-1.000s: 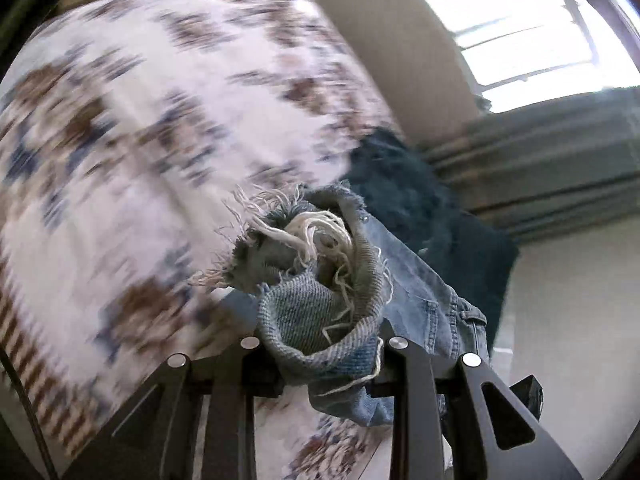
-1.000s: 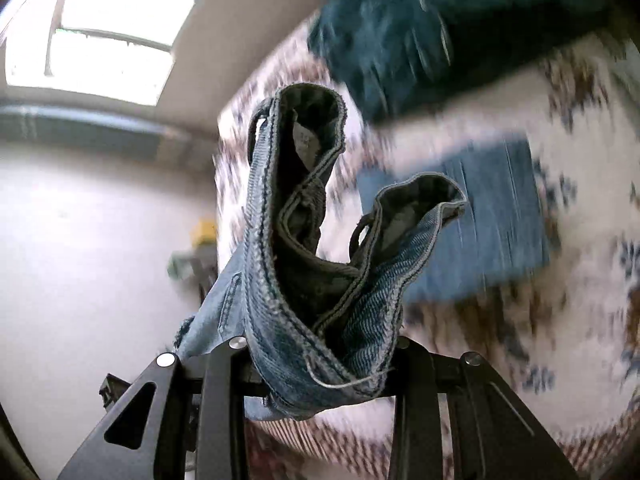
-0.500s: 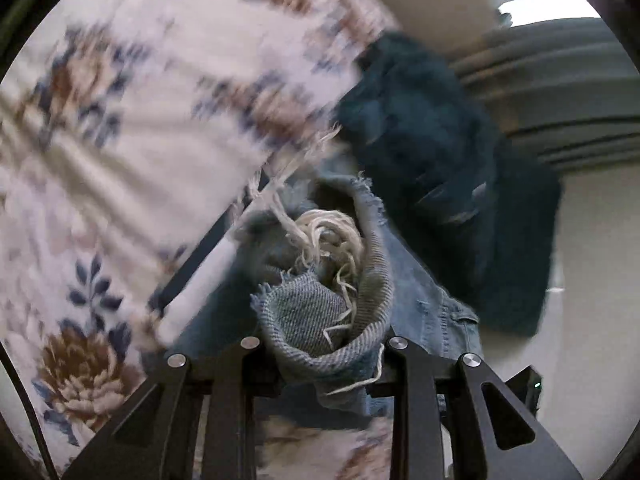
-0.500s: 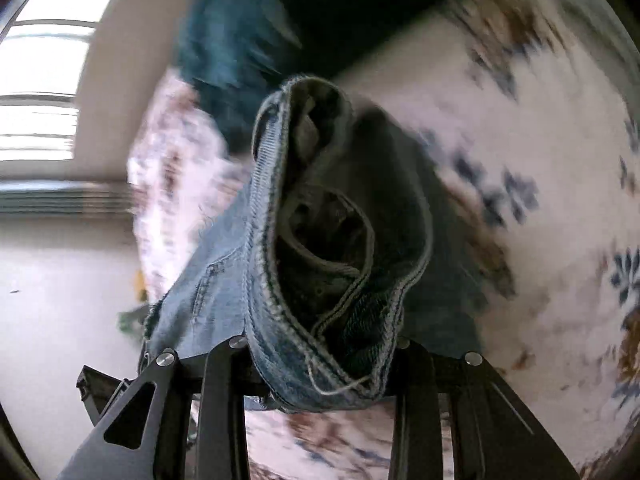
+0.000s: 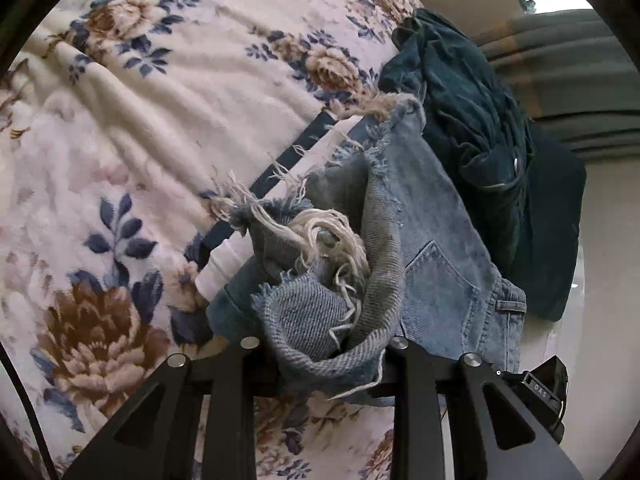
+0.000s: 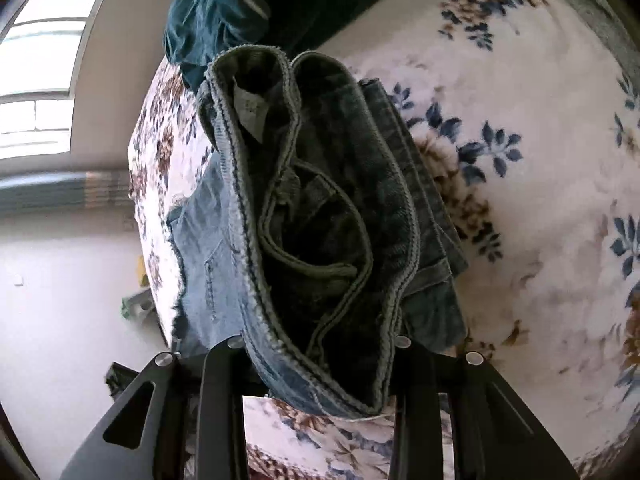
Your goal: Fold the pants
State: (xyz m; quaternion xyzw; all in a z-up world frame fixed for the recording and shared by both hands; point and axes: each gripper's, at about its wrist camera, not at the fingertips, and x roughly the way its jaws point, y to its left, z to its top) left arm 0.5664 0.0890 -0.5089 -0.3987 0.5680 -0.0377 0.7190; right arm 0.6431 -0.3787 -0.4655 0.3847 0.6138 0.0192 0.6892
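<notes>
A pair of light blue denim jeans (image 5: 436, 240) lies stretched over a floral blanket (image 5: 140, 128). My left gripper (image 5: 320, 350) is shut on the frayed leg hems (image 5: 320, 264), bunched between its fingers. My right gripper (image 6: 318, 346) is shut on the jeans' waistband (image 6: 320, 208), which stands folded and open toward the camera, with the label showing inside. The jeans hang low, touching the blanket in both views.
A dark teal garment (image 5: 480, 132) lies crumpled on the bed just beyond the jeans; it also shows in the right wrist view (image 6: 216, 20). A striped white cloth (image 5: 288, 164) lies under the hems. The bed edge, wall and window are behind.
Both grippers have come down toward the blanket with the jeans still held. The views have steadied and the blanket looks closer; the jeans now rest on the bed.
</notes>
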